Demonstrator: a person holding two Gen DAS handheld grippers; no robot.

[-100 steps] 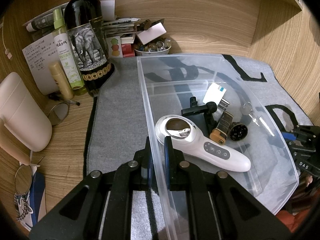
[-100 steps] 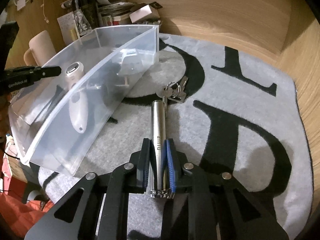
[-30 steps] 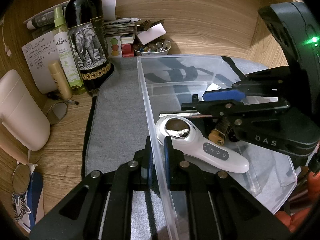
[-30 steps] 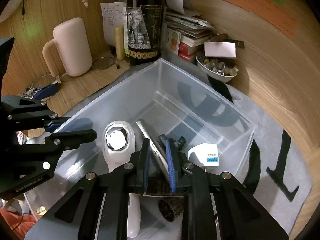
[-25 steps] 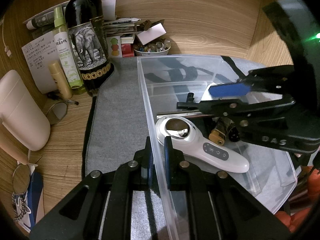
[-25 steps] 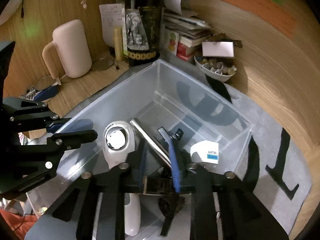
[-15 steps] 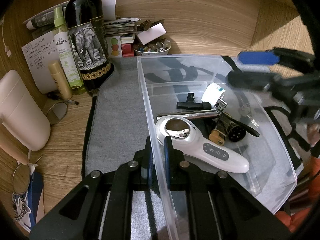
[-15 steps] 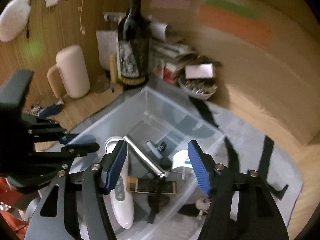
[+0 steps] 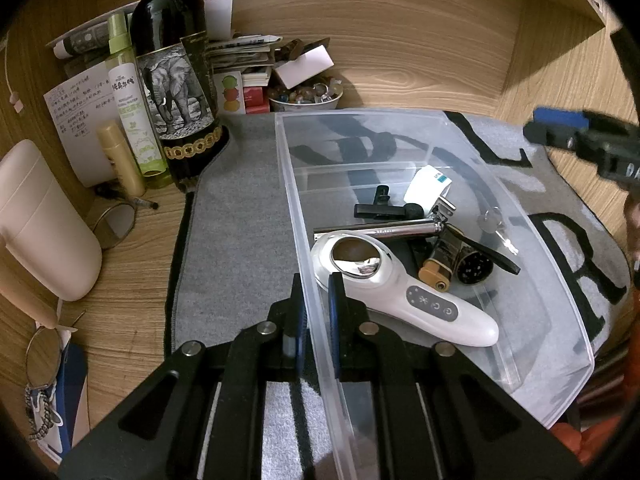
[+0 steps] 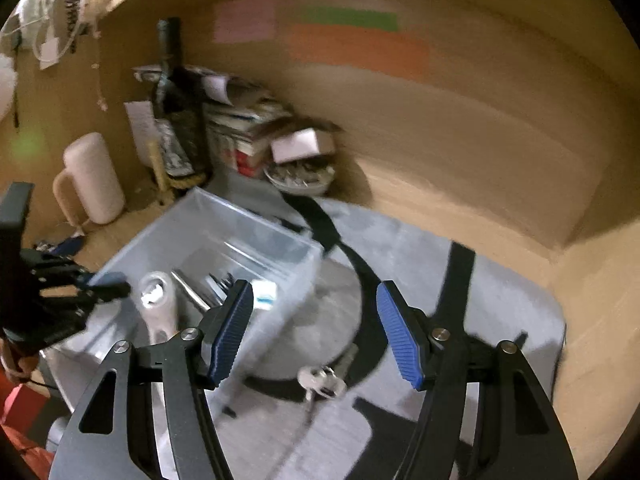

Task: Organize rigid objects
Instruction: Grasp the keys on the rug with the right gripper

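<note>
My left gripper [image 9: 316,280] is shut on the near left wall of the clear plastic bin [image 9: 360,118]. In the bin lie a white handheld device [image 9: 400,292], a silver metal tube [image 9: 384,233], a black clip, a lighter and a white tag. My right gripper [image 10: 314,328] hangs open and empty above the grey mat, to the right of the bin [image 10: 248,216]. A bunch of keys [image 10: 320,380] lies on the mat just below it. The keys [image 9: 496,220] also show through the bin's wall. The right wrist view is blurred.
A dark wine bottle [image 9: 172,72], a green spray bottle [image 9: 132,120], a pale mug [image 9: 40,220] and a bowl of small items [image 9: 308,96] crowd the back left. Wooden walls close in behind and on the right. The grey lettered mat [image 9: 240,220] covers the desk.
My right gripper let go of the silver tube inside the bin, opened, and drew back up and to the right, out of the bin. The left gripper has kept still.
</note>
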